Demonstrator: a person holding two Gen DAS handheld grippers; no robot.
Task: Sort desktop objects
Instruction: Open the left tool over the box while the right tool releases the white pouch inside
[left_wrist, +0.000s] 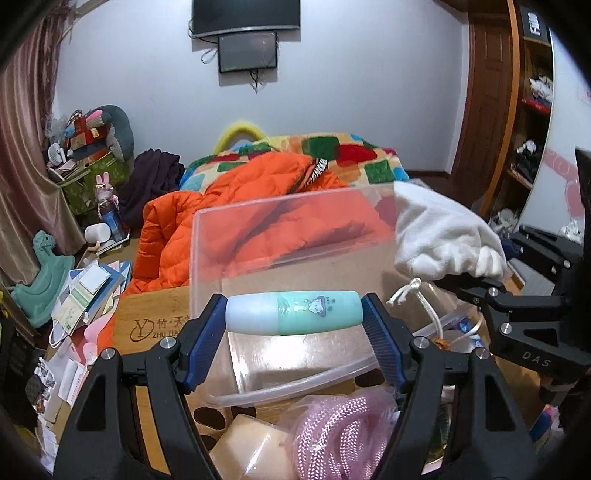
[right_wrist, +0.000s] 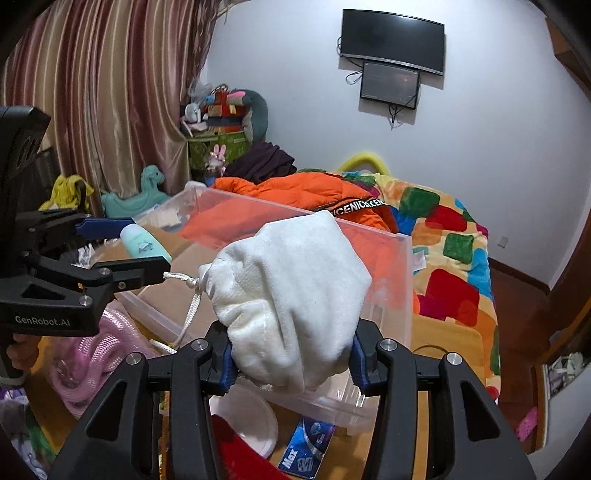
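My left gripper (left_wrist: 294, 314) is shut on a mint-green bottle with a white cap (left_wrist: 293, 313), held sideways above the clear plastic bin (left_wrist: 258, 236). It also shows in the right wrist view (right_wrist: 146, 242), at the left. My right gripper (right_wrist: 291, 354) is shut on a white drawstring pouch (right_wrist: 291, 295) and holds it over the bin's near wall (right_wrist: 391, 280). The pouch shows at the right of the left wrist view (left_wrist: 443, 232), its cord (left_wrist: 424, 302) hanging down.
A pink coiled rope (left_wrist: 343, 428) and a beige block (left_wrist: 251, 446) lie below the left gripper on the wooden desk (left_wrist: 155, 317). A white dish (right_wrist: 247, 421) and a blue packet (right_wrist: 306, 446) lie under the right gripper. The bed with an orange jacket (left_wrist: 229, 206) lies behind.
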